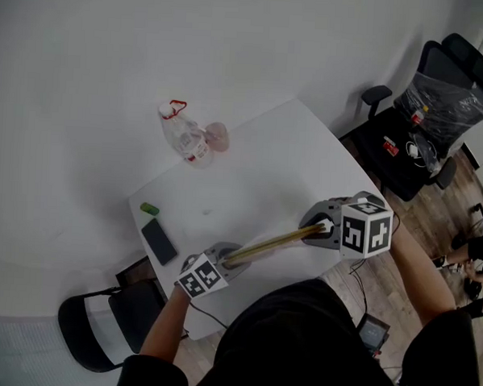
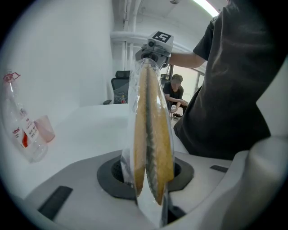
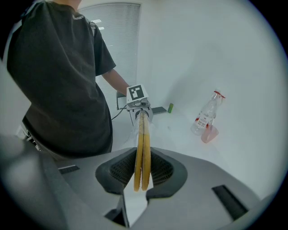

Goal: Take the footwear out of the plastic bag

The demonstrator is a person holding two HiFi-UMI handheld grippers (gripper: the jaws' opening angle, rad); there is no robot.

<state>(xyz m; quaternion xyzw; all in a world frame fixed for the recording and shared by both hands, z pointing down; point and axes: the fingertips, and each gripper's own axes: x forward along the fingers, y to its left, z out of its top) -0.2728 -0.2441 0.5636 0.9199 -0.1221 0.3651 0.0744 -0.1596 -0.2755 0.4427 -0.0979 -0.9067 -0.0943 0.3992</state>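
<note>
A clear plastic bag (image 1: 275, 241) holding a pair of flat yellow slippers (image 2: 153, 148) is stretched level between my two grippers, above the near edge of the white table (image 1: 259, 173). My left gripper (image 1: 236, 263) is shut on one end of the bag. My right gripper (image 1: 324, 229) is shut on the other end. In the left gripper view the slippers stand edge-on and run away to the right gripper (image 2: 155, 49). The right gripper view shows the same slippers (image 3: 142, 148) running to the left gripper (image 3: 138, 102).
On the table stand a clear bottle with a red cap (image 1: 184, 137) and a pink cup (image 1: 217, 135); a black phone (image 1: 159, 240) and a small green thing (image 1: 149, 209) lie at the left edge. Black chairs stand at the right (image 1: 427, 117) and lower left (image 1: 105, 326).
</note>
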